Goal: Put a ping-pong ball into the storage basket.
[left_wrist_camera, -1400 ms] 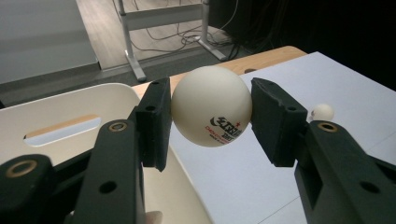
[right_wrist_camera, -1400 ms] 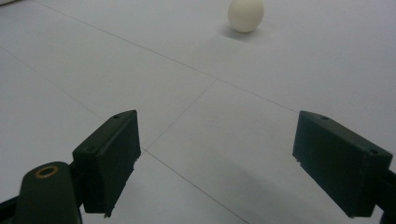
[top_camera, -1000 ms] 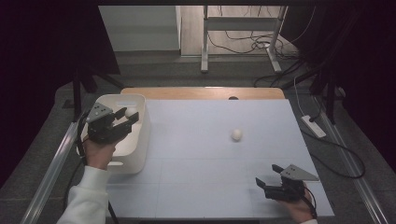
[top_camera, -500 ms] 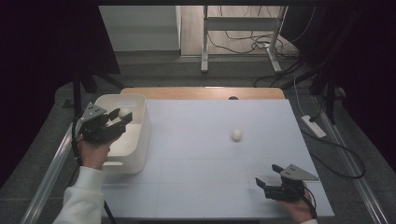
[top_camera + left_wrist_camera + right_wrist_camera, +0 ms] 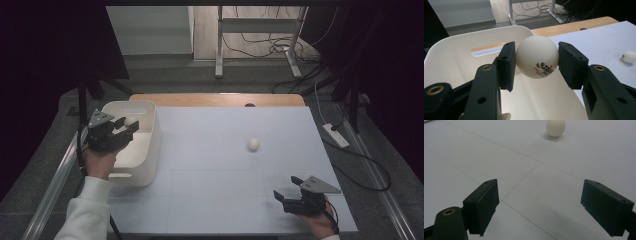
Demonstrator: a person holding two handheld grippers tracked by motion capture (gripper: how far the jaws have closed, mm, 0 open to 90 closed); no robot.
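Left gripper [image 5: 121,131] shifted left, gripping ball [image 5: 537,56]

L gripper [image 5: 124,128] held up at the left side, forearm in a white sleeve [image 5: 85,215] coming in from the bottom; jaws clamped on a ball [image 5: 537,56]. R gripper [image 5: 286,189] low at the near right, hand [image 5: 320,222] behind it, jaws wide apart w/ nothing between.

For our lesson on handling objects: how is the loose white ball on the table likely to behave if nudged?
The ball on the table is round and sits on a flat, smooth table, so it would probably roll away freely. It looks like the printed table-tennis ball in the left tool, so likely very light and easily dented.
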